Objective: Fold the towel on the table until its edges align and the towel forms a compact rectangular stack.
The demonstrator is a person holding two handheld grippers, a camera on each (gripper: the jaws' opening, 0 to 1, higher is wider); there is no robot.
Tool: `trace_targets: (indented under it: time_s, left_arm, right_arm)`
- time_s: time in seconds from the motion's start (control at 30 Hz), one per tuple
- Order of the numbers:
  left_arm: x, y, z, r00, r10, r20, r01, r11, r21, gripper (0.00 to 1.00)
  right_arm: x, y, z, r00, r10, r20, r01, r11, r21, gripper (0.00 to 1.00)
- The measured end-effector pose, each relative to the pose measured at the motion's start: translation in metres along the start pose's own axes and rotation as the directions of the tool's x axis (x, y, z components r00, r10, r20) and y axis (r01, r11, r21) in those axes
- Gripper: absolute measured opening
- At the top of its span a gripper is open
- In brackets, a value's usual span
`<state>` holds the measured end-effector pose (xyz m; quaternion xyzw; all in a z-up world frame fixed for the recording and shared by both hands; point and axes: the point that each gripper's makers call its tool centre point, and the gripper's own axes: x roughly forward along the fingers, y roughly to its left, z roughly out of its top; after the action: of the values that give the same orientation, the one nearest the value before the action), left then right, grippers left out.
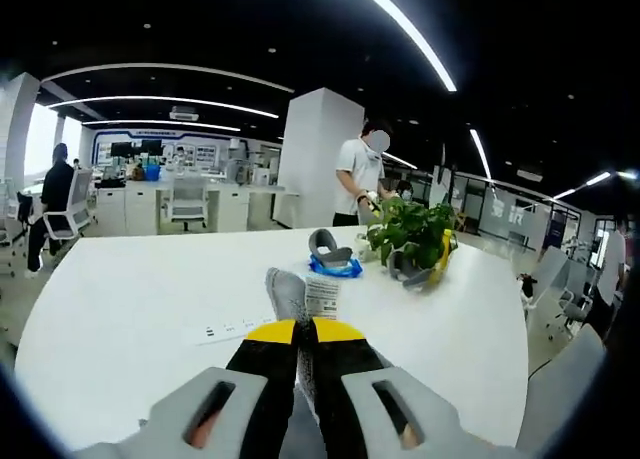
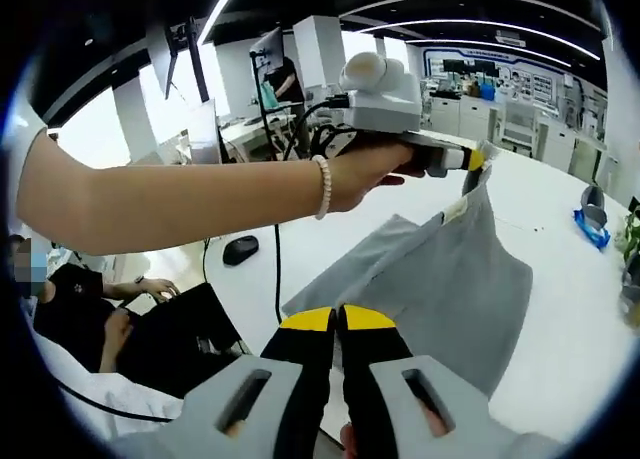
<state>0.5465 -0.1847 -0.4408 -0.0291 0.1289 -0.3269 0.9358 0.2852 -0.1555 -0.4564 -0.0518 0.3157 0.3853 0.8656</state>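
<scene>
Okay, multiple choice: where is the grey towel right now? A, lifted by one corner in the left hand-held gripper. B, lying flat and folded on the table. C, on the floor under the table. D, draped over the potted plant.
A: in the right gripper view the left hand-held gripper pinches the grey towel at its labelled corner and holds it up, the cloth hanging down toward the white table.
</scene>
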Motion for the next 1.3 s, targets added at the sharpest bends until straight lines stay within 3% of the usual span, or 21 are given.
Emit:
trace_targets:
  time_s: [0.97, 1.17, 1.3]
  left_arm:
    - [-0.030, 0.073, -0.044, 0.995, 0.090, -0.052, -0.093, 0.993, -0.066, 0.04]
    - [-0.040, 0.081, -0.044, 0.994, 0.104, -0.045, -0.107, 0.992, -0.061, 0.04]
    - [-0.040, 0.091, -0.060, 0.990, 0.119, -0.076, -0.125, 0.990, -0.070, 0.04]
  right_arm:
    - [0.058, 0.034, 0.003, 0.984, 0.157, -0.085, -0.162, 0.985, -0.050, 0.00]
    - [0.068, 0.043, 0.006, 0.979, 0.181, -0.088, -0.187, 0.980, -0.065, 0.00]
    - [0.079, 0.043, -0.001, 0.976, 0.188, -0.107, -0.197, 0.978, -0.072, 0.00]
